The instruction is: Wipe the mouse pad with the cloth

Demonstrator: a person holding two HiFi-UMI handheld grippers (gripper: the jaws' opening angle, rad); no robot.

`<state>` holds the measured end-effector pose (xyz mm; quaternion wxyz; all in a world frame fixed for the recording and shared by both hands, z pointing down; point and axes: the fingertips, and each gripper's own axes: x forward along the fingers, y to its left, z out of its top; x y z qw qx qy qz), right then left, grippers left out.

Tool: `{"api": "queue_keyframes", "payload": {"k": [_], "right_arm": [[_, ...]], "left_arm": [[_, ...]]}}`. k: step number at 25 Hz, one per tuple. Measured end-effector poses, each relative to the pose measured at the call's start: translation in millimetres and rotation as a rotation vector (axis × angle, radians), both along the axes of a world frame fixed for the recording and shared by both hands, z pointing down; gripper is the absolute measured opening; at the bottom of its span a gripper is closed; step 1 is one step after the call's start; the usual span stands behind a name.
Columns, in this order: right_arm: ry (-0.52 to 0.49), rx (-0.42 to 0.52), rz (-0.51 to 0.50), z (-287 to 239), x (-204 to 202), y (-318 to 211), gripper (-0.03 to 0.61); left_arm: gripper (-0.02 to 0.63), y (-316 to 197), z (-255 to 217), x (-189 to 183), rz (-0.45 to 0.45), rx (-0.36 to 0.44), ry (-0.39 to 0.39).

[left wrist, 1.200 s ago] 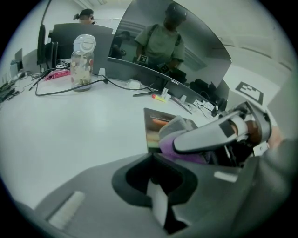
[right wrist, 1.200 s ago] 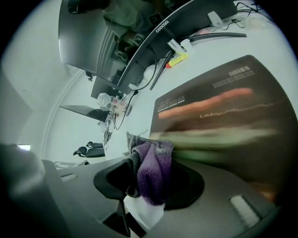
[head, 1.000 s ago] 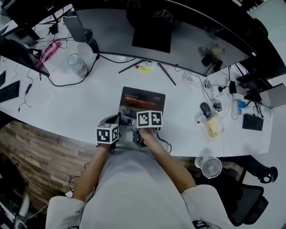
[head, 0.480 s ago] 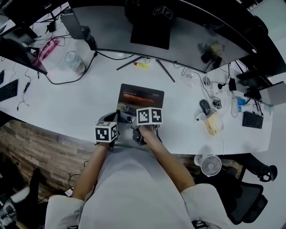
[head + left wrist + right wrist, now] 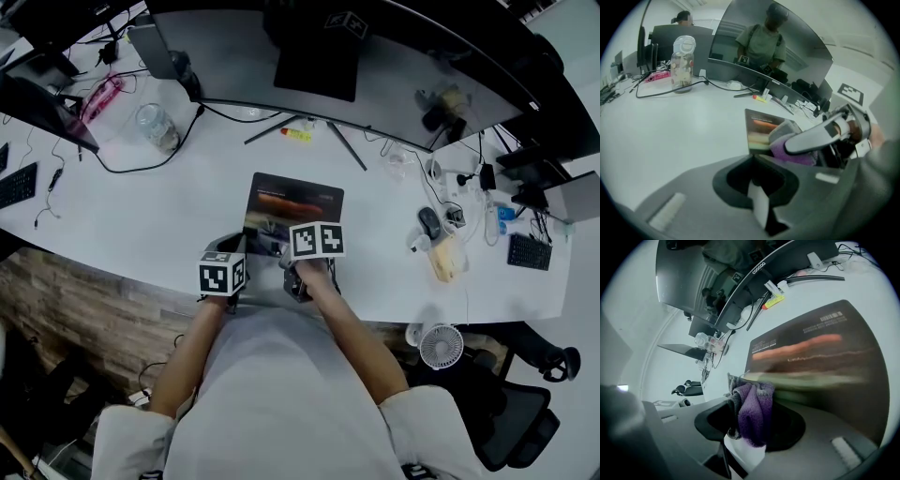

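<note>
We see a clear lidded jar (image 5: 683,63) with pale contents on the white desk (image 5: 141,216), well apart from the dark mouse pad (image 5: 298,202). Our right gripper (image 5: 743,446) is clamped on a purple cloth (image 5: 752,413) at the pad's near edge; our left gripper (image 5: 758,199), jaws together and empty, sits just beside it. Only the head view shows the small desk fan (image 5: 441,349) and wood-plank floor (image 5: 75,309). A curved monitor (image 5: 394,66) spans the desk's far side
</note>
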<state>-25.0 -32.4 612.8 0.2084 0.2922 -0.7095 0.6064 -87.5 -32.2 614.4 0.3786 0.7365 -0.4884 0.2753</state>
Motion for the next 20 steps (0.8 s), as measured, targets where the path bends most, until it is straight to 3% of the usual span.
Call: {"api": "queue_keyframes", "payload": {"k": [20], "right_arm": [[0.088,0.015,0.001,0.5,36.5,6.7,0.189]], "left_arm": [[0.000,2.1,0.0,1.0,0.003,0.007,-0.007]]}}
